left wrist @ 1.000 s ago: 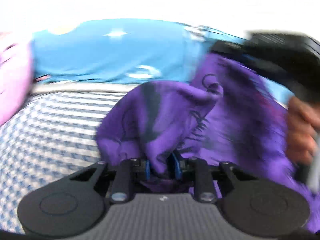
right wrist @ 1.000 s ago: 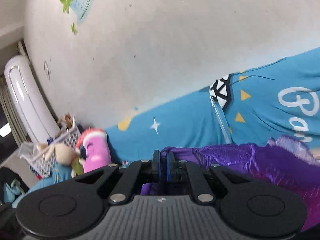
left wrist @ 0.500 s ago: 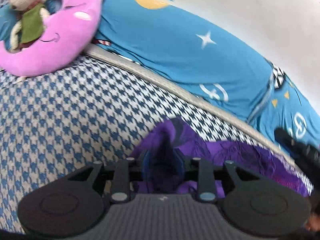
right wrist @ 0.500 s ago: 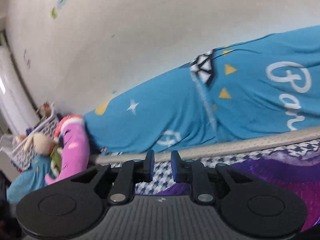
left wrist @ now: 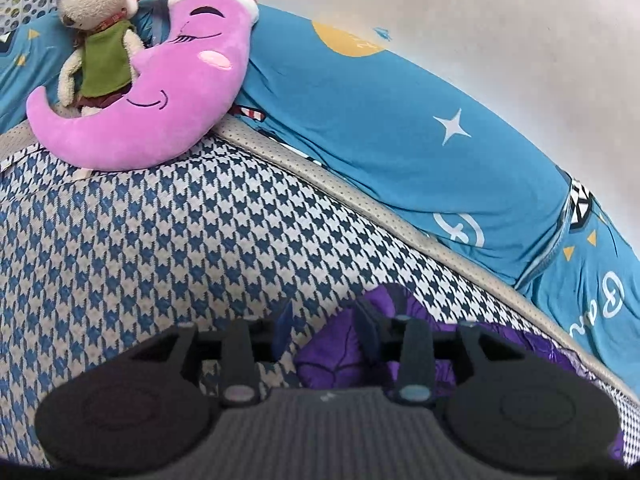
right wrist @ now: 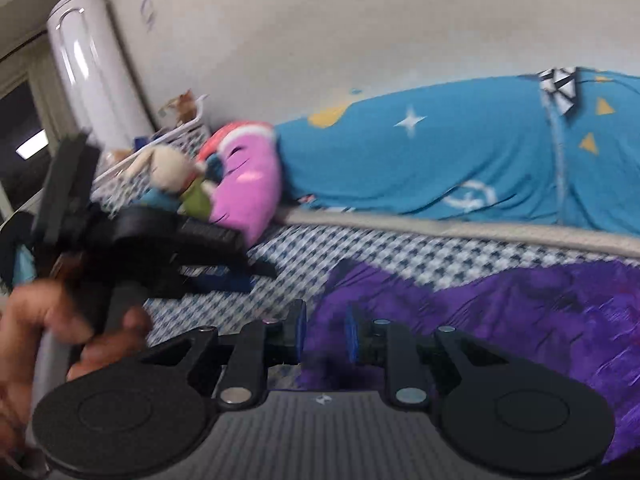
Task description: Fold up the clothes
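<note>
Purple garment (right wrist: 500,312) spread on the houndstooth bed cover (left wrist: 120,240), long axis running across the right wrist view from near centre out to the right edge, roughly parallel to the beige mattress piping (right wrist: 440,230) behind it. Near end bunched at the lower middle of that view; in the left wrist view, a crumpled purple corner (left wrist: 340,356) lying low and right of centre.

Left gripper (left wrist: 324,332) wide open, blue-padded fingers spread, the right one over the purple corner, the left one over bare houndstooth; nothing clamped. Right gripper (right wrist: 324,338) likewise parted, the gap sitting over the garment's near edge, cloth not pinched. Whether either pad touches the fabric: cannot tell.

Seen from the right wrist, left gripper held low over the cover by a hand (right wrist: 60,320), blurred, at the left of the garment.

Beyond the piping, a blue bedsheet (left wrist: 400,140) with stars, triangles and white lettering, heaped along a pale wall (left wrist: 480,20). At the far left, a pink moon-shaped cushion (left wrist: 160,100) on the cover, a plush rabbit (left wrist: 96,20) in a green vest leaning on it. Behind, a white perforated basket (right wrist: 176,132) and a tall white standing air conditioner (right wrist: 92,64) in the corner.
</note>
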The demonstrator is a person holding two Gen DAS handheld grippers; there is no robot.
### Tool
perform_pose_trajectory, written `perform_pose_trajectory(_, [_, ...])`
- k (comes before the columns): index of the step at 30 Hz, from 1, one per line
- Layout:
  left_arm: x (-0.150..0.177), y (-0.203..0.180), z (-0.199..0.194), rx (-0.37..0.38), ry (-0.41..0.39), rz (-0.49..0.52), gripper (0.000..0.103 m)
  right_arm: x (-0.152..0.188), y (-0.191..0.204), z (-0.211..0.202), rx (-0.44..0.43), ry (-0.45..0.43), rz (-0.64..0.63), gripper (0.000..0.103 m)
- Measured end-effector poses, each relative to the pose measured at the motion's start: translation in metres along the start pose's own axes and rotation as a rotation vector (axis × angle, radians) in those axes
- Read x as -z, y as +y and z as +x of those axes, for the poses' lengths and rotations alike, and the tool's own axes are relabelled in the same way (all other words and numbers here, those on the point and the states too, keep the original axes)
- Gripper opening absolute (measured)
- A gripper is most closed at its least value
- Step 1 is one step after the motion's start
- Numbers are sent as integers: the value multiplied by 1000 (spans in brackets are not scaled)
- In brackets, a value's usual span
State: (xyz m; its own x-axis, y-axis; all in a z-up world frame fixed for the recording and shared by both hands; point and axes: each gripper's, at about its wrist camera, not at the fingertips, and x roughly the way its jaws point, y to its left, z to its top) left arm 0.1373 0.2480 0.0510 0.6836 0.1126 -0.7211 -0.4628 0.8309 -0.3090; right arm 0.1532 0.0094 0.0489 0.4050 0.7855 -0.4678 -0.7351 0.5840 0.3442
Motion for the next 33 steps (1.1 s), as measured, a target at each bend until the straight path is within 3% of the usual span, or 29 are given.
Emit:
perform_pose_trajectory(5, [-2, 6, -2, -10, 2, -19, 42, 24, 28, 18, 25, 82, -121, 22])
perform_pose_trajectory(13, [-5, 16, -9, -11, -3, -44, 43, 63, 54, 56, 175, 159, -398, 40])
perform_pose_trajectory(19, [-8, 18, -12, 1, -3, -39, 43, 81, 64, 72, 269, 170, -558, 37])
perform_pose_trajectory(21, [-9, 19, -14, -3, -9, -39, 43, 79, 62, 73, 278, 167, -546, 21])
perform_pose_trajectory(23, [-11, 21, -15, -8, -16, -46, 43, 75, 60, 73, 275, 164, -530, 13])
perform_pose_trajectory(26, [-14, 26, -18, -21, -31, -60, 43, 58, 56, 63, 226, 125, -428, 11])
perform_pose_trajectory(33, [-29, 45, -31, -81, -104, -108, 43, -10, 44, 18, -16, -65, -58, 10])
